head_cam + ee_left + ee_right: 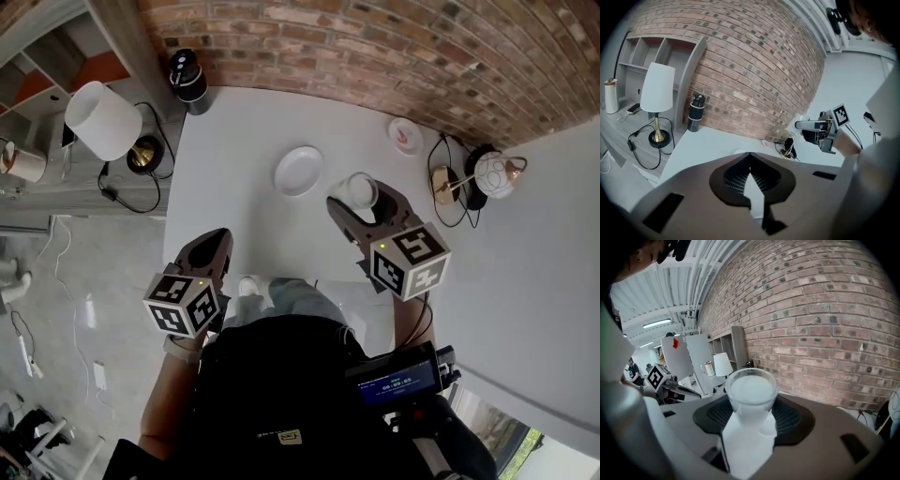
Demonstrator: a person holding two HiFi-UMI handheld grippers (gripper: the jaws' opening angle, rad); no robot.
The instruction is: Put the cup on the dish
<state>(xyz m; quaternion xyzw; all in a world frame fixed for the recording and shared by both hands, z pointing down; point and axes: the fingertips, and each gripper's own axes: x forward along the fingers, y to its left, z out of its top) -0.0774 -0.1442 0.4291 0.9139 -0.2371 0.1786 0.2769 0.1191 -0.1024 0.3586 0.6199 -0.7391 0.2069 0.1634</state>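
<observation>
White table (234, 159) below a brick wall (375, 47) fills the head view, where the right gripper (362, 197) clasps the cup (359, 188) at frame centre, just right of the dish (299, 171) and apart from it, while the left gripper (217, 240) hangs at lower left. Left gripper view: jaws pressed together, empty, with a lamp (657, 89) at left. Right gripper view: the cup (752, 392) sits clamped between the pads, mid-frame

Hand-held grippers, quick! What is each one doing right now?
Left hand-held gripper: closed, nothing in it.
Right hand-held gripper: closed on the cup.
</observation>
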